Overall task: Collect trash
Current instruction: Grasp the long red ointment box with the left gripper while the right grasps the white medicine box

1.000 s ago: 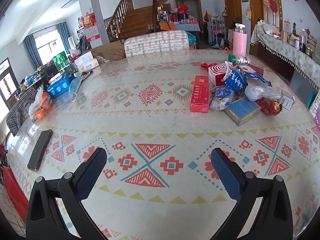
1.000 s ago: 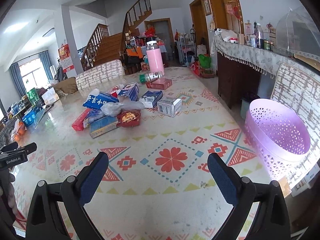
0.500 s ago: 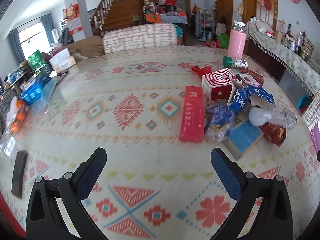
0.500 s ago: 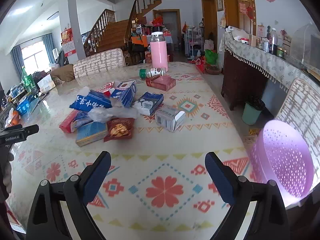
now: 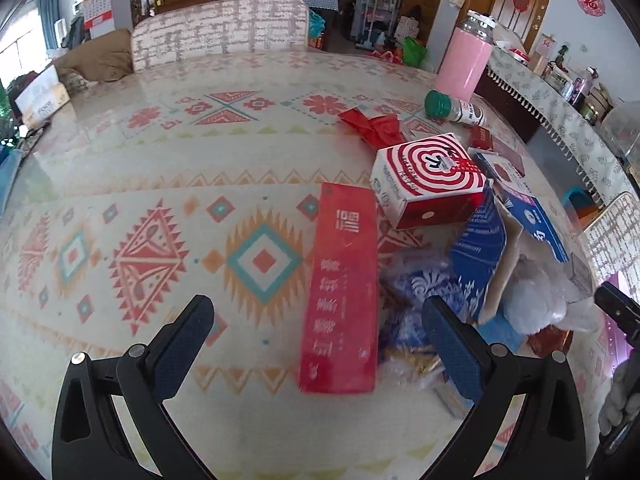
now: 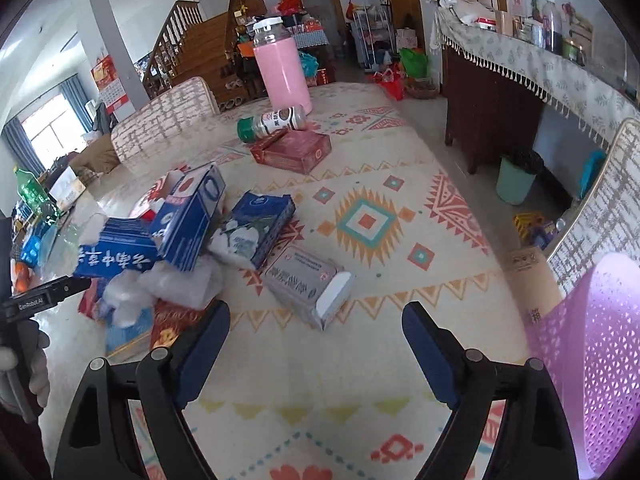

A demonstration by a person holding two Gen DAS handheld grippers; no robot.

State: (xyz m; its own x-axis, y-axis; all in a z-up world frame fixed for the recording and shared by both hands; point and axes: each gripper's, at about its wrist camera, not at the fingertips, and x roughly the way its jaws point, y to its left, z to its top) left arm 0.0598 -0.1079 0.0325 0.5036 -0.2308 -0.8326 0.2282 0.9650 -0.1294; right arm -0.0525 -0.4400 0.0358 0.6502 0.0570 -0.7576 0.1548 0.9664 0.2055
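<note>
A pile of trash lies on the patterned table. In the left wrist view a long red box [image 5: 340, 292] lies right ahead of my open, empty left gripper [image 5: 318, 330], between its fingers. Beside it are a red-and-white spiral box [image 5: 428, 180], blue cartons [image 5: 480, 248] and clear plastic bags [image 5: 536, 304]. In the right wrist view my open, empty right gripper [image 6: 316, 338] is just short of a grey box [image 6: 308, 280]. Blue cartons [image 6: 192, 208] and plastic bags [image 6: 176, 284] lie to its left. A pink perforated basket [image 6: 592, 360] stands at the right.
A pink flask [image 6: 282, 68] and a lying green-capped bottle [image 6: 272, 122] are at the far end, with a dark red box [image 6: 292, 152] near them. A padded chair [image 5: 220, 32] stands behind the table. A sideboard [image 6: 520, 80] and green bin [image 6: 516, 180] are to the right.
Both grippers have moved forward toward the trash pile. The red box now sits close between the left fingers, and the grey box is close to the right gripper. Both stay open.
</note>
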